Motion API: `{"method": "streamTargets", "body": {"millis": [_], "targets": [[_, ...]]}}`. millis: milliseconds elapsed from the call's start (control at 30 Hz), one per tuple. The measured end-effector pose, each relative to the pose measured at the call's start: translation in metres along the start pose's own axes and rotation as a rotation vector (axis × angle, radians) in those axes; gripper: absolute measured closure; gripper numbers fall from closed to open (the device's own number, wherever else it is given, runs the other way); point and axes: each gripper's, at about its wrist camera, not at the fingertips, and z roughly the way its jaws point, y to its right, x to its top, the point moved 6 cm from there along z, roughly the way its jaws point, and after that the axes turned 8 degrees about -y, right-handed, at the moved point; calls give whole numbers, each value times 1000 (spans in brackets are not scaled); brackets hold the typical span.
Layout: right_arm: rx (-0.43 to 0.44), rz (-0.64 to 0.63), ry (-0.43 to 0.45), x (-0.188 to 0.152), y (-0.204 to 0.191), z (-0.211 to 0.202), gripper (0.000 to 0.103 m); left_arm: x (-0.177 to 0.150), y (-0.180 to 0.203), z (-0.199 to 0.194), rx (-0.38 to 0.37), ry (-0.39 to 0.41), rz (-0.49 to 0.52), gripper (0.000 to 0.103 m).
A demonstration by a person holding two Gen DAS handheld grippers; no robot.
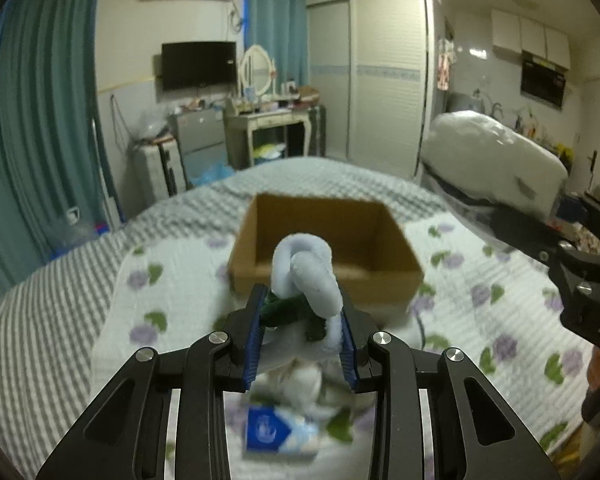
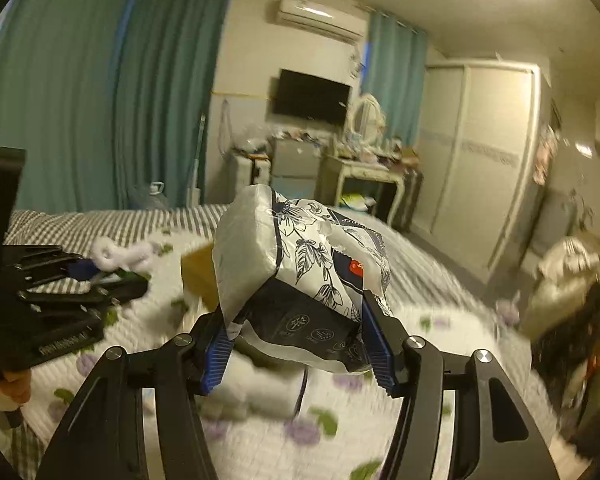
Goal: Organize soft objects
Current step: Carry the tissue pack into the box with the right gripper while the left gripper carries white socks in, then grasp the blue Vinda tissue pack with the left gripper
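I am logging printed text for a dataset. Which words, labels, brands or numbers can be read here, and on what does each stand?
"DA": white letters on the black right gripper, cut off at the picture's edge.
White print on the black left gripper: too blurred to read.
Blue-and-white tissue packet on the bed: round emblem only, blurred.
White floral plastic tissue pack held by the right gripper: round icons and a red tag, too small to read.

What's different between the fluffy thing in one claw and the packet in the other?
The left gripper holds a pale blue plush toy with dark green parts: rounded, fuzzy and looped. The right gripper holds a tissue pack: blocky, wrapped in glossy plastic printed with dark blue flowers, and it looks bulkier between the fingers. Both are soft, squeezed between blue pads and lifted above the flowered bedspread.
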Motion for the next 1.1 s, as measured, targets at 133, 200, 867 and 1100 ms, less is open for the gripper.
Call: {"method": "streamTargets", "body": {"millis": [133, 200, 867, 1100], "targets": [[-40, -88, 2, 35, 4, 32, 45, 32, -2, 30, 21, -9, -8, 71], [-39, -112, -31, 46, 7, 66, 45, 45, -3, 53, 37, -19, -6, 71], [79, -40, -164, 35, 37, 216, 16, 76, -44, 133, 120, -2, -47, 14], [11, -49, -105, 51, 48, 142, 12, 89, -58, 67, 116, 34, -99, 14]]}}
